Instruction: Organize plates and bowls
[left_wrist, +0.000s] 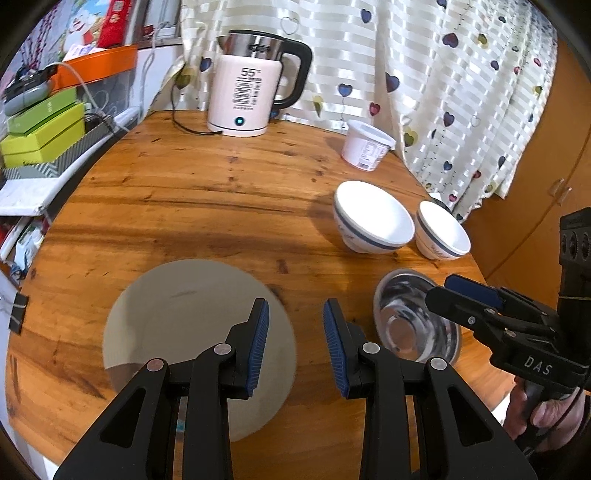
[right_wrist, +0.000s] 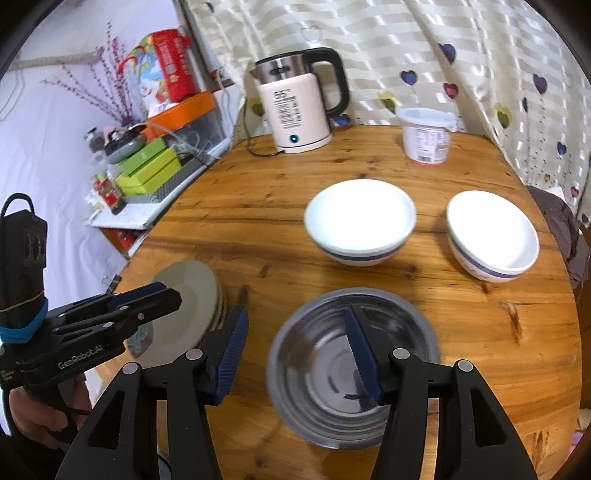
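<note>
Now your right gripper (right_wrist: 295, 354) has its jaws apart over the metal bowl's (right_wrist: 354, 369) near rim; drop lower, then squeeze. Your left gripper (left_wrist: 295, 347), apart and empty, hangs above the plates (left_wrist: 177, 332).

A round wooden table (right_wrist: 480, 332) bears plates (right_wrist: 192, 295), a steel bowl (right_wrist: 321, 369), two white bowls (right_wrist: 362, 221) — plus kettle (right_wrist: 295, 107) and tub (right_wrist: 424, 136).
</note>
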